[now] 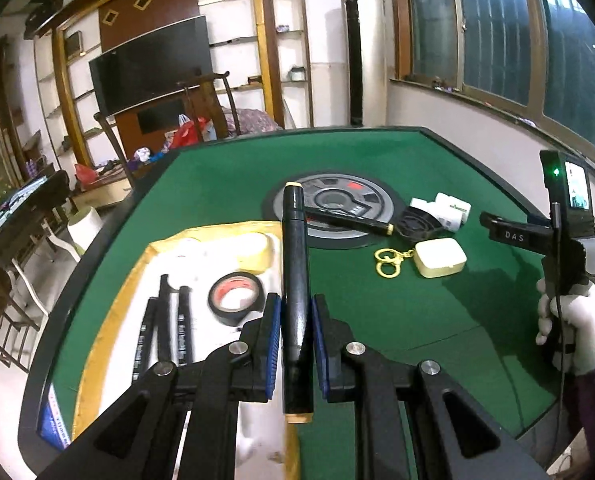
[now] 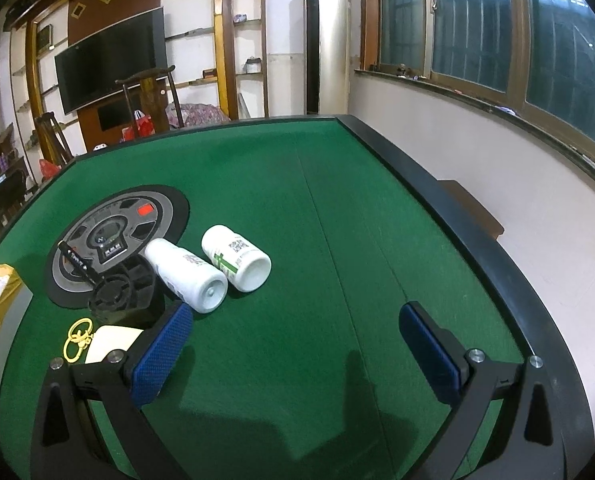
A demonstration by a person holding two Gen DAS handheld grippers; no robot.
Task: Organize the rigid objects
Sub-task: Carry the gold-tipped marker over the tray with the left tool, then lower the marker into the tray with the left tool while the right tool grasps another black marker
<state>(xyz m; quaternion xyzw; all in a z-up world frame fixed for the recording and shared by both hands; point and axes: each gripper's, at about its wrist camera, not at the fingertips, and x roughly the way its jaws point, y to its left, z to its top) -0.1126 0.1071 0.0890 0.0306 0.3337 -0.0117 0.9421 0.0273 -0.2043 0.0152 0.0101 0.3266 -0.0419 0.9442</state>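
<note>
Green table (image 1: 397,320): my left fingers (image 1: 271,332) clamp black marker (image 1: 295,280), axis forward, tray (image 1: 109,320) leftward; right fingers (image 2: 165,350) wide, empty.

Bare green felt (image 2: 337,220) lies open rightward (up to the rim); two white bottles (image 2: 185,276) crowd the left.

- Green felt table (image 2: 337,208) with a black rim, a round grey panel (image 1: 333,200) set in its middle.
- Ahead-left of the right gripper (image 2: 293,344) — two white bottles (image 2: 185,276) on their sides, a black fan (image 2: 117,296), a cream case (image 1: 440,258) with gold rings.
- Left: a yellow-edged tray (image 1: 109,320).
</note>
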